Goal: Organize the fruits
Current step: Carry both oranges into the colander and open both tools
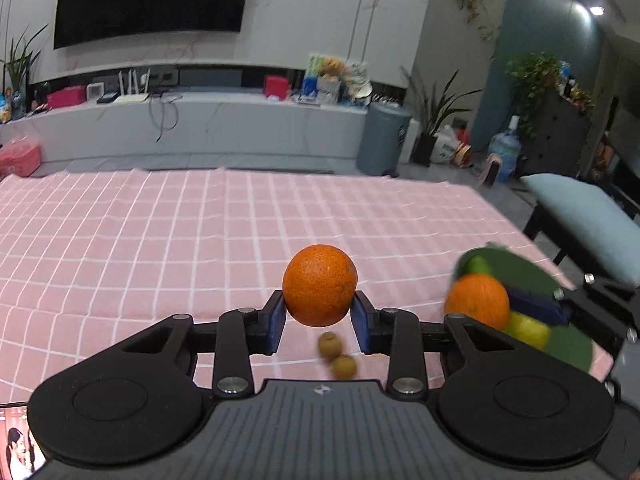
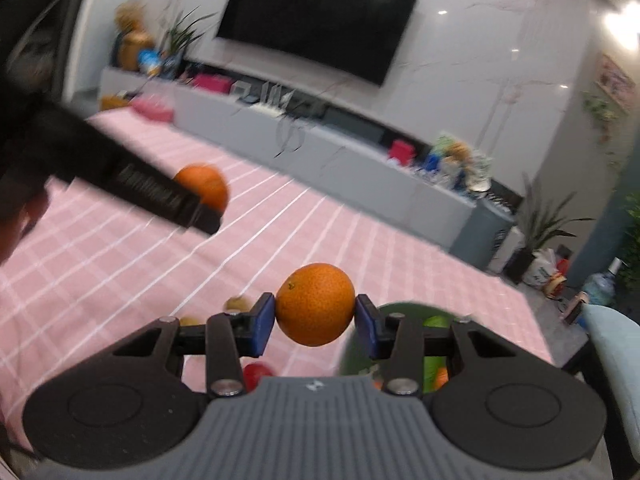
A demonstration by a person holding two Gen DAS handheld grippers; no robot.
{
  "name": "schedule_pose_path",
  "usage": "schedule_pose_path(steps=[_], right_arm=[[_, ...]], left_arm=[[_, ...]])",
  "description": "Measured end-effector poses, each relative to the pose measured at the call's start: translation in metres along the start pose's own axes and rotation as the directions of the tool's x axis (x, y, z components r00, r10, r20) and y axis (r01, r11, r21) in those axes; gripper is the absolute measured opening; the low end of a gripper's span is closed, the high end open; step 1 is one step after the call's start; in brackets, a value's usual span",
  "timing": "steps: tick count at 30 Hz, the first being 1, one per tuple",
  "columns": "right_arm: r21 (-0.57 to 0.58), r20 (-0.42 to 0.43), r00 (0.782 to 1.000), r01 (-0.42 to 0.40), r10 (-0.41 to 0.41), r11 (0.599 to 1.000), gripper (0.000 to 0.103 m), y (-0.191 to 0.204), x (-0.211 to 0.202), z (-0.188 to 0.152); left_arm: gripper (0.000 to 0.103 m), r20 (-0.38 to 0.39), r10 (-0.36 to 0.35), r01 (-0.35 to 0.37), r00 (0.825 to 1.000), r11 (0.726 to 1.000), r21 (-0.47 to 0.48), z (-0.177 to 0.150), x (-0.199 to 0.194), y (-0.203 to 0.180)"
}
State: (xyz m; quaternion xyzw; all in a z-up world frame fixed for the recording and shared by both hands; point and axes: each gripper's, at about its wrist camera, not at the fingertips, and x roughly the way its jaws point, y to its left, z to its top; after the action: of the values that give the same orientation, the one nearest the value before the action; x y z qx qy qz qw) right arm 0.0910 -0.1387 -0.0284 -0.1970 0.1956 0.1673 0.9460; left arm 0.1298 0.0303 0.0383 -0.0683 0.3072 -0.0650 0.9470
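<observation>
Both grippers were nearest the lens, each with jaws pinching an orange: left gripper (image 1: 319, 320) clamped its orange (image 1: 319, 285) across the widest part, lifted clear of the bench (image 1: 120, 240), likely so it could be carried. Right gripper (image 2: 315, 322) held a second orange (image 2: 315, 304) the same way, also off the surface. Grip at the equator probably kept the round fruit from slipping.

Bench was covered in pink checked cloth, mostly bare toward its far edge. Green plate (image 1: 520, 268) sat near the bench's right edge, just beside the left gripper, already loaded with an orange, a lime and a yellow fruit, so it read as the collection spot. Both held oranges seemed headed there.

Two small brown fruits (image 1: 337, 356) lay loose on the cloth below the left jaws, near the front edge. Red fruit (image 2: 256, 374) lay under the right gripper, type unclear. These small ones looked unsorted yet.
</observation>
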Motion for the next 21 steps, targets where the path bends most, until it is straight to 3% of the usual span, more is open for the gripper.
schedule_pose_path(steps=[8,14,17,21], right_arm=[[-0.045,0.032,0.991,0.132,-0.131,0.99,0.04,-0.043,-0.031,0.013],[-0.039,-0.024,0.979,0.202,-0.203,0.979,0.04,-0.085,-0.046,0.0],[0.012,-0.099,0.975,0.199,-0.197,0.98,0.04,-0.106,-0.046,-0.011],[0.148,-0.203,0.972,0.152,-0.121,0.977,0.04,-0.136,-0.039,-0.027]], left_arm=[[0.039,-0.009,-0.1,0.1,0.995,0.994,0.044,-0.001,-0.008,-0.063],[0.039,-0.049,-0.18,0.183,0.982,0.981,0.07,0.004,0.003,-0.1],[0.039,-0.088,-0.218,0.225,0.972,0.971,0.081,0.004,0.015,-0.115],[0.039,-0.163,-0.263,0.275,0.951,0.96,0.06,0.0,0.039,-0.123]])
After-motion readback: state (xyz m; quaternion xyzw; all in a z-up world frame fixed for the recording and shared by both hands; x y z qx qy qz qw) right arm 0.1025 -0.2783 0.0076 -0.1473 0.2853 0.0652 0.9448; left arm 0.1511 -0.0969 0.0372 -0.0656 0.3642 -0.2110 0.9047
